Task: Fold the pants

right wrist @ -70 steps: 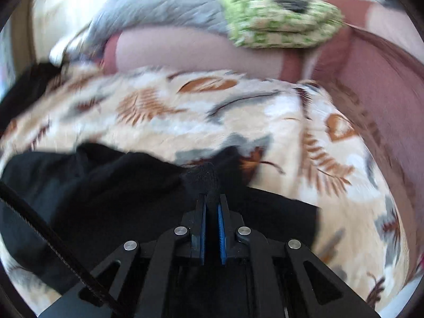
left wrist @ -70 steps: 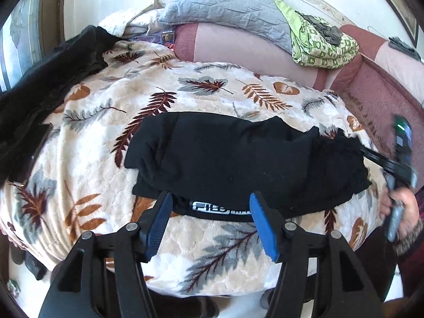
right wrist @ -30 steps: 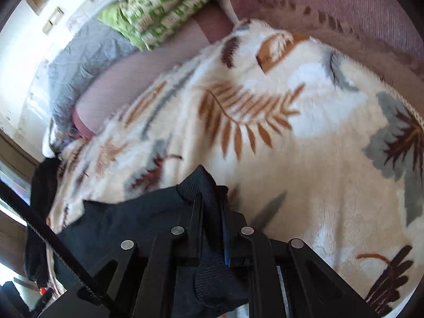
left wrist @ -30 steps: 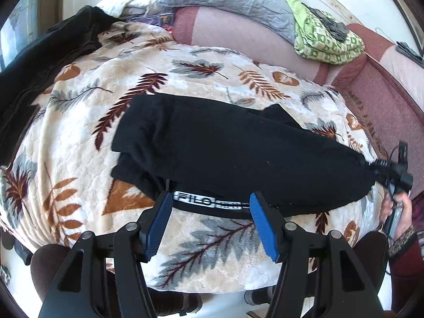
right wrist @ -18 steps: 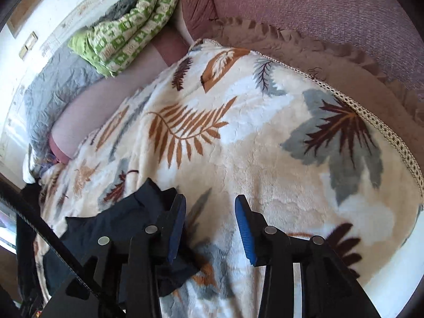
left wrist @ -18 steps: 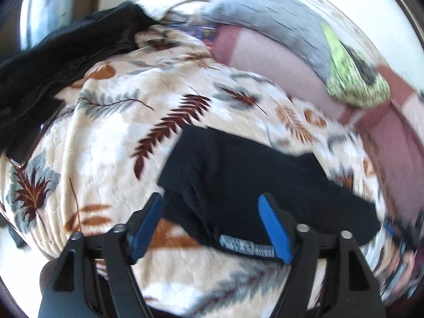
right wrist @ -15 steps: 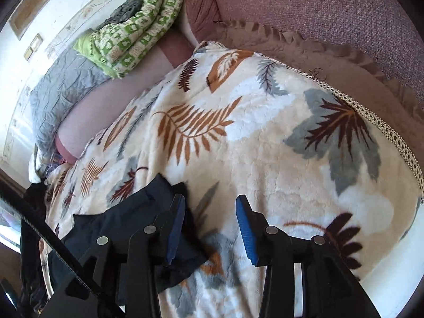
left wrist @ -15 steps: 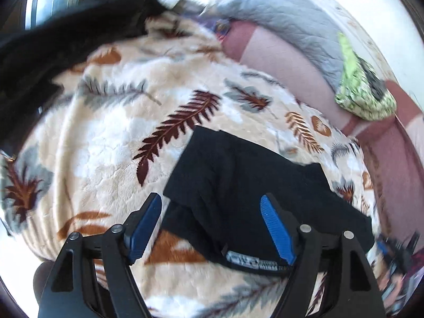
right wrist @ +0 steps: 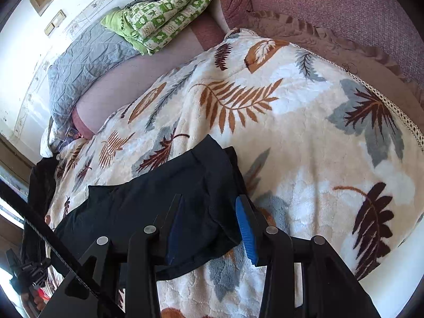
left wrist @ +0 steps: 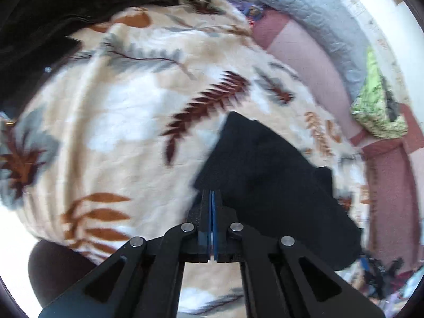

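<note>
The black pants [left wrist: 267,180] lie folded in a long strip on the leaf-print blanket [left wrist: 119,122]. My left gripper [left wrist: 212,193] is shut, its blue pads pressed together on the near corner of the pants at their left end. In the right wrist view the pants [right wrist: 148,206] stretch away to the left. My right gripper [right wrist: 209,217] is open, its blue pads on either side of the pants' right end just above the cloth, holding nothing.
A pile of dark clothing [left wrist: 66,8] lies at the blanket's far left. A grey quilted pillow [right wrist: 84,63] and a green patterned quilt [right wrist: 164,10] rest on the pink sofa back [right wrist: 344,5]. The blanket's front edge drops off near my grippers.
My left gripper swung to the pants' left end and closed on its corner. My right gripper let go of the right end and now hovers open over it.
</note>
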The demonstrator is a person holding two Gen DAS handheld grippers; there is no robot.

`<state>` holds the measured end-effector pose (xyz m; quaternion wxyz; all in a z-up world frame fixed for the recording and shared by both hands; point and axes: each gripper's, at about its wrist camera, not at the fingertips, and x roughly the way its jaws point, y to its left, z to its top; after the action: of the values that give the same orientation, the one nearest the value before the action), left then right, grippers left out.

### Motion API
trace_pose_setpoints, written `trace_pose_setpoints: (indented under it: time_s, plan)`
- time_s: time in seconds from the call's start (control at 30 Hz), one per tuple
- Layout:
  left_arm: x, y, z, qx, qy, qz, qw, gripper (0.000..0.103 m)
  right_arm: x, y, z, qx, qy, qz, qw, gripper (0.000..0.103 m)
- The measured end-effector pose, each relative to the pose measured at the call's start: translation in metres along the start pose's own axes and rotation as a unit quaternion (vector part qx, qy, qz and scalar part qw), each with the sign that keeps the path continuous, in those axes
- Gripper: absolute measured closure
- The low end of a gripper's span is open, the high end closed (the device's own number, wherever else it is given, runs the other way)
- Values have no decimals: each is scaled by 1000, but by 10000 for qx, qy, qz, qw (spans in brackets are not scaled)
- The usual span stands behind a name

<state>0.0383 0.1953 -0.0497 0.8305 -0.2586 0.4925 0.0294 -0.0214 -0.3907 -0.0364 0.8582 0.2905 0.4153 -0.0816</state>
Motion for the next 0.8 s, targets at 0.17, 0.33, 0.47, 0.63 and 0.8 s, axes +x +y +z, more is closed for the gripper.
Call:
trace_pose_setpoints:
  time_s: [0.17, 0.33, 0.47, 0.63, 0.8]
  plan:
    - [-8, 19, -7, -106, 65, 55, 9999, 102, -1, -13, -6, 376, 49, 133, 9992, 58]
    - [-36, -9, -14, 379, -364, -76, 9986, 73, 4, -15, -9, 410, 9, -91, 9991, 43]
    - [-37, -47, -23, 869, -469, -357, 9945, 60, 11, -15, -6, 467, -150, -200, 9986, 48]
    - [-6, -87, -37, 1321, -172, -398, 9903, 59, 10, -13, -7, 280, 55, -182, 9994, 93]
    - [27, -96, -48, 1571, 29, -121, 9875, 59, 16, -35, -17, 581, 257, -223, 9977, 92]
